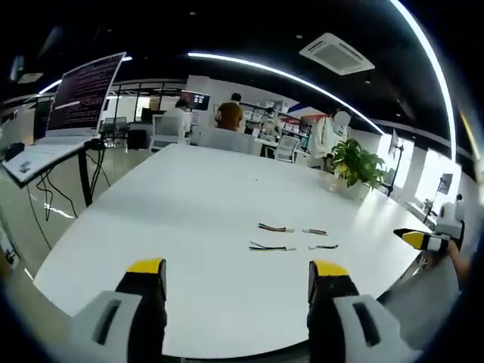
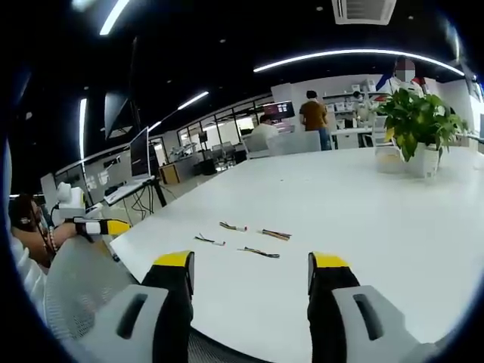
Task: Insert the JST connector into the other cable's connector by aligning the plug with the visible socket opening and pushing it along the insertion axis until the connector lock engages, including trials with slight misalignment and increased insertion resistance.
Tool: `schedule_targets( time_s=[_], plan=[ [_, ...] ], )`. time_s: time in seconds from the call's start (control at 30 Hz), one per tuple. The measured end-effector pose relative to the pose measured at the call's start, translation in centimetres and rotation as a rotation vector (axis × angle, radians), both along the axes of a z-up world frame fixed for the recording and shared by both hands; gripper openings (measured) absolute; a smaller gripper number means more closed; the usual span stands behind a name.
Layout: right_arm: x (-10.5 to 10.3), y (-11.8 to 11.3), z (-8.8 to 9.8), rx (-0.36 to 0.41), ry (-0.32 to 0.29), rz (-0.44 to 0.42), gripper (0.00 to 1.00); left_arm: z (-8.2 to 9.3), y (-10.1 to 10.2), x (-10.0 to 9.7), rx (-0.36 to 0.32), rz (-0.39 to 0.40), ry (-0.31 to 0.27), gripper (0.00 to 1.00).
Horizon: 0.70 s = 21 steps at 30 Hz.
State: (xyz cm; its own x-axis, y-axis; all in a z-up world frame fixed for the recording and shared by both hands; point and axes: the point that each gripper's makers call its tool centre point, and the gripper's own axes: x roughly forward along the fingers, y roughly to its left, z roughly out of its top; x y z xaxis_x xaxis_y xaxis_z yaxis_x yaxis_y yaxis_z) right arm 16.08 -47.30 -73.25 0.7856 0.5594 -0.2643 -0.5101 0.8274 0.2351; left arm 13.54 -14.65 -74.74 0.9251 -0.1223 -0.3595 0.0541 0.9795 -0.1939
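In the left gripper view, a laptop (image 1: 72, 106) stands on a stand at the upper left of the frame. The left tool (image 1: 236, 276) rises from the bottom edge with its yellow-tipped jaws spread wide and nothing between them. Past it spreads the white desk (image 1: 204, 197), and right of centre lie four short cables (image 1: 291, 236): two longer ones with coloured wires on the left, two smaller ones just beside them on the right. A plant (image 1: 355, 168) sits at the upper right, and the other tool's yellow tip shows at the right edge.

In the right gripper view, the left tool (image 2: 102, 225) enters at the left edge, held in a hand. The right tool (image 2: 249, 271) at the bottom is likewise released and empty. The cables (image 2: 246, 238) lie just above it at centre, well apart from both tools.

The step in hand looks like the first pick-up; nothing is mated yet. To do it well, I would take one cable in each tool, gripping close behind the connector housing rather than on the limp wires, so the plug cannot swing. Which ends carry plug and socket is too small to tell, so check that before closing. Then bring the two square on one axis before pushing.
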Motion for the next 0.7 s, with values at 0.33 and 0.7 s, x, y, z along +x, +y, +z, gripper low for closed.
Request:
schedule_targets(
  time_s=[0.33,0.7],
  plan=[
    [0.07,-0.05,-0.03,0.004,0.001,0.001,0.58,-0.04,0.01,0.04,0.000,-0.002,0.001,0.74],
    [-0.13,0.14,-0.06,0.004,0.006,0.008,0.59,-0.20,0.05,0.03,-0.001,-0.003,0.008,0.74]
  ],
)
